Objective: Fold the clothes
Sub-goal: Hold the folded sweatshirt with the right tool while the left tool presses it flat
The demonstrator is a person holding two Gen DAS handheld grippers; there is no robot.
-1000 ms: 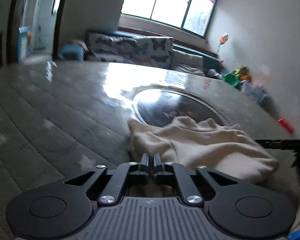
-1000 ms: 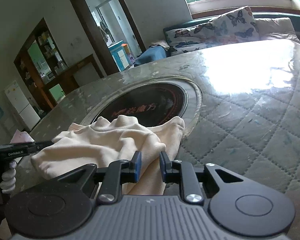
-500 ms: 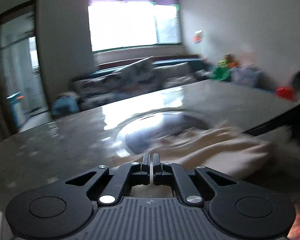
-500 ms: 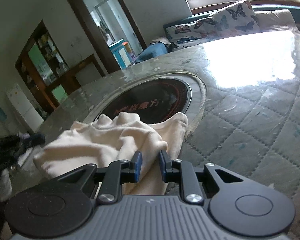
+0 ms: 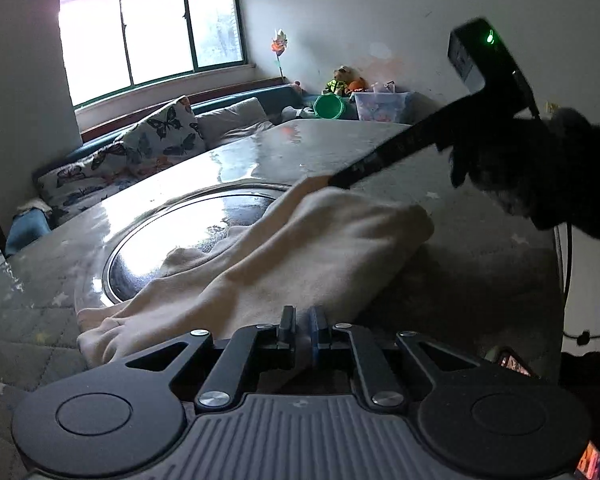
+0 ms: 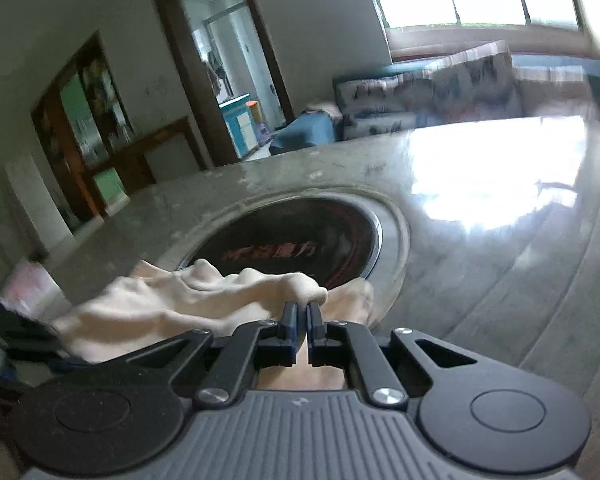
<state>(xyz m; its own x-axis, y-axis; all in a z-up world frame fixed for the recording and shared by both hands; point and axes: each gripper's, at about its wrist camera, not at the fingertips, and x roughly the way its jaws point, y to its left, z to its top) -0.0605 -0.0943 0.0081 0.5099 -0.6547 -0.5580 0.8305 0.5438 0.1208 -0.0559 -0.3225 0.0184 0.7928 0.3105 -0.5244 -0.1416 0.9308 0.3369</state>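
Note:
A cream garment [image 5: 320, 248] lies bunched on the quilted table [image 5: 480, 272], partly over a round dark inset [image 5: 188, 232]. My left gripper [image 5: 303, 320] pinches the garment's near edge; cloth fills the narrow gap and its jaws are opening slightly. In the left wrist view my right gripper [image 5: 336, 181] reaches in from the upper right, held by a dark-sleeved hand [image 5: 540, 168], and grips the cloth's far end, which is raised. From the right wrist view, that right gripper [image 6: 303, 312] is closing tight on a fold of the garment [image 6: 172, 304] in front of the inset [image 6: 300, 236].
The table [image 6: 500, 264] stretches away glossy to the far side. A sofa with butterfly cushions [image 5: 160, 140] stands behind it under the window. Toys and a green bowl [image 5: 330, 106] sit in the far corner. A doorway [image 6: 220, 80] and a wooden cabinet [image 6: 80, 120] are at the left.
The left wrist view has swung and rolled as that hand moved sideways along the garment. The right jaws have closed from a gap onto the fold, and that end of the cloth has lifted.

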